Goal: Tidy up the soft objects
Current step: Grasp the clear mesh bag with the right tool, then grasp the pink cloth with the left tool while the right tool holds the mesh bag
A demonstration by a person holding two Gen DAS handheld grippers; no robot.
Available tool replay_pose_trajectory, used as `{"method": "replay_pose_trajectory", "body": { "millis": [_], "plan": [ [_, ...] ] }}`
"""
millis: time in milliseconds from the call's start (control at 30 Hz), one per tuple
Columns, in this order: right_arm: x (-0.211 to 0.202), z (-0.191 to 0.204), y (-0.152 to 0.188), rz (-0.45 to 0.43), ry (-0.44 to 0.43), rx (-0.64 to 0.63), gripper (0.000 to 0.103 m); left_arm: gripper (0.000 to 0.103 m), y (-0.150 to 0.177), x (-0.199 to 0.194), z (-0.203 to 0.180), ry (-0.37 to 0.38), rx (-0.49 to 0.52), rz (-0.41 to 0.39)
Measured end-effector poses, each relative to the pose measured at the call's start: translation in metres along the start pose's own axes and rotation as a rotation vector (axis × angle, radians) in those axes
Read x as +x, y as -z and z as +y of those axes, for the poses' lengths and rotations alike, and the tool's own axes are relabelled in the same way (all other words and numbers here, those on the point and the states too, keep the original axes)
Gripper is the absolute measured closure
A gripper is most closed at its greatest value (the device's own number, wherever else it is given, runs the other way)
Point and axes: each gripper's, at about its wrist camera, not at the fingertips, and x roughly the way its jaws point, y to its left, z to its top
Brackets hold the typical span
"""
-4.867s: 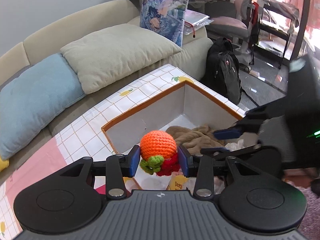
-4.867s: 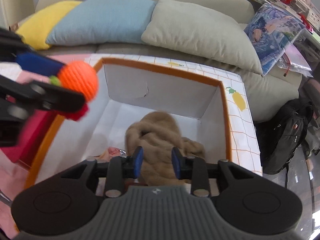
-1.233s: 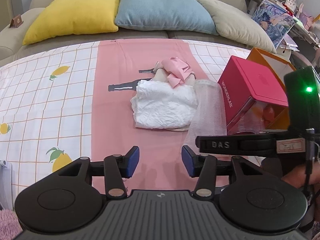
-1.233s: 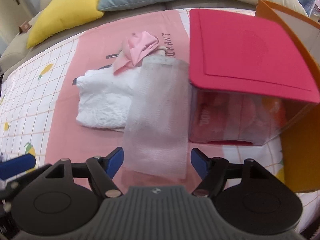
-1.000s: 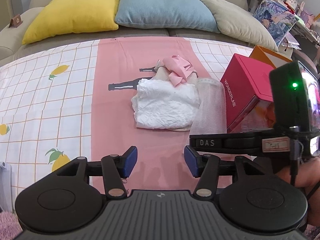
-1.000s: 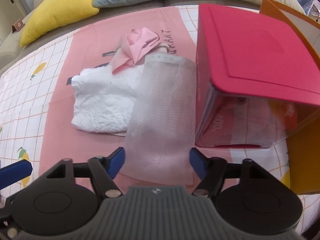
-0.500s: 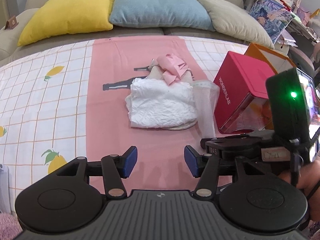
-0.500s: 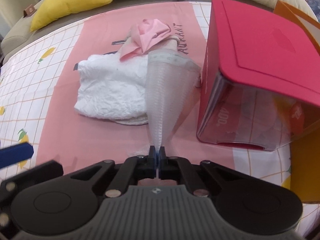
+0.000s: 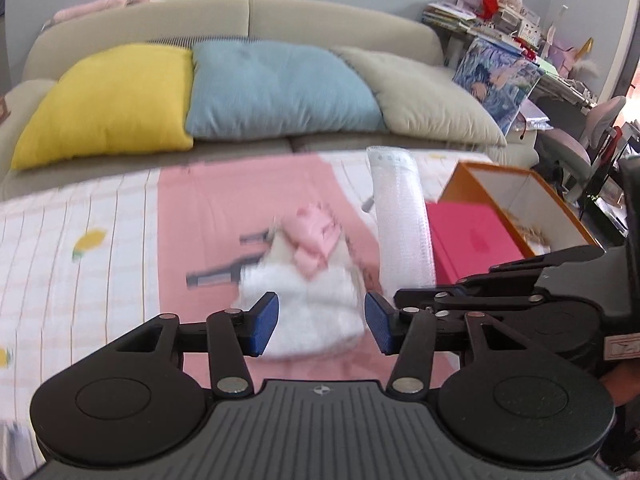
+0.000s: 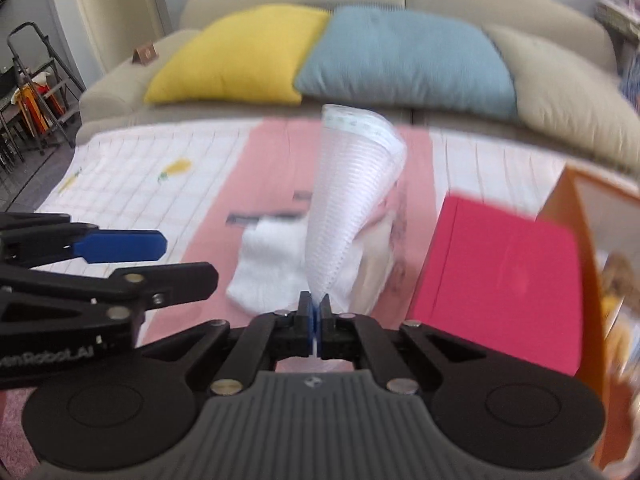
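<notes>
Left tongs [image 9: 318, 322] hang open and empty, their jaws just narrowed a little, above the white cloth [image 9: 308, 312] on the worktop [image 9: 100, 256]. Right tongs [image 10: 314, 322] are pinched tight on one end of the bubble-wrap sleeve [image 10: 352, 196], which fans out in the air. It looks feather-light, floppy and slippery, so an edge pinch seems right. The orange box [image 9: 520, 200] sits far right.

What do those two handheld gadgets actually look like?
Both are black plastic: a ribbed grey-black body, round discs either side, jointed linkage bars with silver rivets, and blue-padded fingers. The left gripper shows this best; white lettering marks its side in the right gripper's view.
</notes>
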Motion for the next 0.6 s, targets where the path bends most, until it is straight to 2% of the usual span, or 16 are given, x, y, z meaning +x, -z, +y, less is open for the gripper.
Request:
{"method": "replay_pose_trajectory", "body": {
  "millis": [100, 233, 333, 600],
  "plan": [
    [0.002, -0.011, -0.018, -0.036, 0.042, -0.052, 0.103, 0.044, -0.019, 0.014, -0.003, -0.036, 0.025, 0.005],
    [0.012, -0.033, -0.039, -0.039, 0.050, -0.075, 0.103, 0.044, -0.040, 0.047, 0.001, 0.016, 0.008, 0.020],
    [0.023, -0.041, -0.051, -0.016, 0.045, -0.096, 0.103, 0.044, -0.047, 0.075, 0.000, 0.024, 0.031, 0.024],
    [0.040, -0.049, -0.062, -0.004, -0.010, -0.110, 0.103, 0.045, -0.048, 0.147, 0.008, 0.021, 0.053, 0.156]
  ]
}}
